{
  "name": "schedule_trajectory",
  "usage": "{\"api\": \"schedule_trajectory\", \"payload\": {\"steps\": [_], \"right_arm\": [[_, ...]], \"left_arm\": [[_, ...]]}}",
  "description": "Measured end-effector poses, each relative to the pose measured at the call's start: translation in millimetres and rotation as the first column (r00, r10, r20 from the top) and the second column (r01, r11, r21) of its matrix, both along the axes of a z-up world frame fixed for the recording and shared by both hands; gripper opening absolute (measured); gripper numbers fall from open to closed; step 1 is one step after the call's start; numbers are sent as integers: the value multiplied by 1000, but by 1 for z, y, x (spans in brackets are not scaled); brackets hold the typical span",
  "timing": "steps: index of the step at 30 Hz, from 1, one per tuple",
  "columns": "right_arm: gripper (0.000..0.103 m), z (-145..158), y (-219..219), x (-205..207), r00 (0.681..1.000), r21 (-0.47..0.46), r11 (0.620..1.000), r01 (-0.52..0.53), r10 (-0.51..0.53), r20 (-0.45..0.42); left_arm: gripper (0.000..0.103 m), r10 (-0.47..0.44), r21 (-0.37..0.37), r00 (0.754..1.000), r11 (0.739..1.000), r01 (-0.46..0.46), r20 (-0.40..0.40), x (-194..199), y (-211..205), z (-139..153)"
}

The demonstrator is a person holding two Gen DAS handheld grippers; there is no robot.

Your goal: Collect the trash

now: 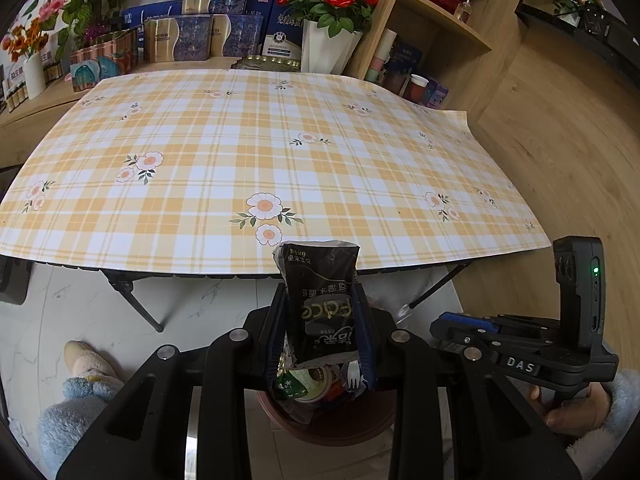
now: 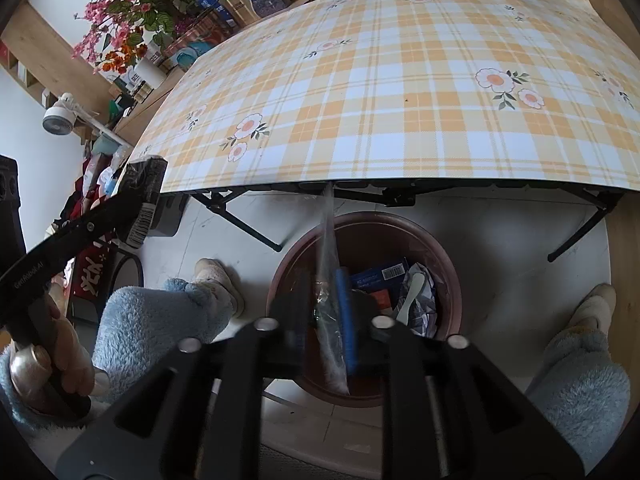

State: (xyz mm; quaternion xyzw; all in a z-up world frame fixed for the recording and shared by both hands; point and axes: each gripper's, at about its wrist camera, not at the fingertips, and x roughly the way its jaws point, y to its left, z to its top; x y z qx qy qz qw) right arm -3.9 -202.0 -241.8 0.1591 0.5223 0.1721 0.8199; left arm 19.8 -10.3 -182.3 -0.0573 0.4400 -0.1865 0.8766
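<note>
Left gripper (image 1: 322,316) clamped on a black tissue pack (image 1: 322,300), held upright right over the brown bin (image 2: 400,236) on the floor, near side of the checked table (image 1: 256,152). Right gripper (image 2: 324,312) over the same bin, jaws parted, clear plastic wrapper (image 2: 329,280) loose between them, blurred.

The round brown plastic bin (image 1: 340,420) is largely hidden behind gripper frames. A clear plastic wrapper (image 2: 330,280) is blurred; its contents cannot be told.
</note>
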Motion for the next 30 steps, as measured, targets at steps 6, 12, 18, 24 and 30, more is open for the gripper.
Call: {"api": "schedule_trajectory", "payload": {"steps": [6,12,18,24,30], "right_arm": [[84,24,-11,-5,991,-22,997,74,-71,110],[95,37,-29,-4,974,-20,989,150,-144,174],[95,38,-39,-2,968,-45,984,172,-161,193],[95,39,-47,-5,963,-43,981,190,-178,200],[95,38,-51,-4,963,-44,979,199,-187,195]], "left_arm": [[31,-16,12,1000,1000,16,-8,0,-4,-6],[31,-64,52,998,997,65,-30,0,-14,-20],[31,-134,97,988,985,141,-78,2,-33,-39],[43,-189,135,976,970,203,-107,6,-52,-52],[94,-177,156,984,971,180,-28,1,-57,-37]]}}
